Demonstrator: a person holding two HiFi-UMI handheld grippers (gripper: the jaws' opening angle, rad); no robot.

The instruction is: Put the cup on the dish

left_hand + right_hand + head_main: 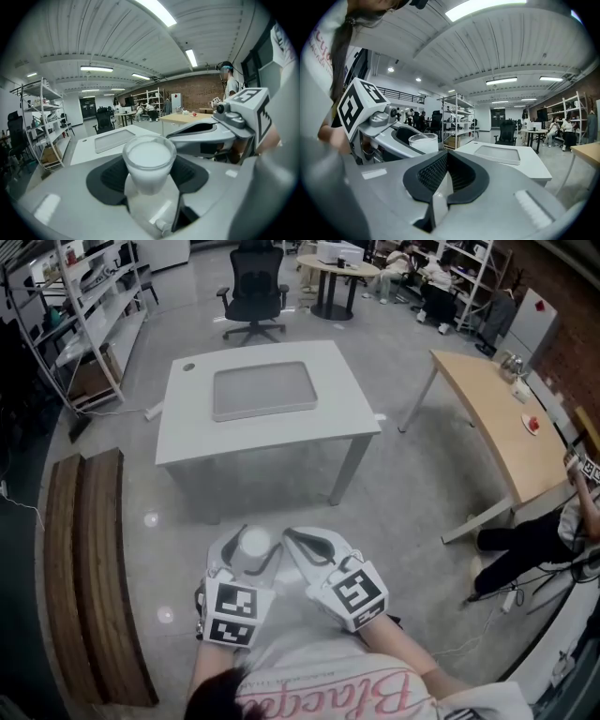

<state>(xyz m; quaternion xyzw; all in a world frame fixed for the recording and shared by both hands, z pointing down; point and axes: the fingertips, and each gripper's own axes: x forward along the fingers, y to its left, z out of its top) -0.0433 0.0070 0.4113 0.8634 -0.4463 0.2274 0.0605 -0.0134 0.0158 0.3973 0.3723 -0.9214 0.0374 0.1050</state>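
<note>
A white cup sits upright between the jaws of my left gripper, which is shut on it; in the left gripper view the cup fills the centre between the dark pads. The dish is a flat grey tray on the white table, well ahead of both grippers; the tray also shows beyond the cup. My right gripper is beside the left one, shut with nothing in it. From the right gripper view the cup and the tray are both visible.
Bare floor lies between me and the white table. A wooden table stands at the right with a seated person by it. A wooden bench runs along the left, shelves behind it. A black office chair is beyond the table.
</note>
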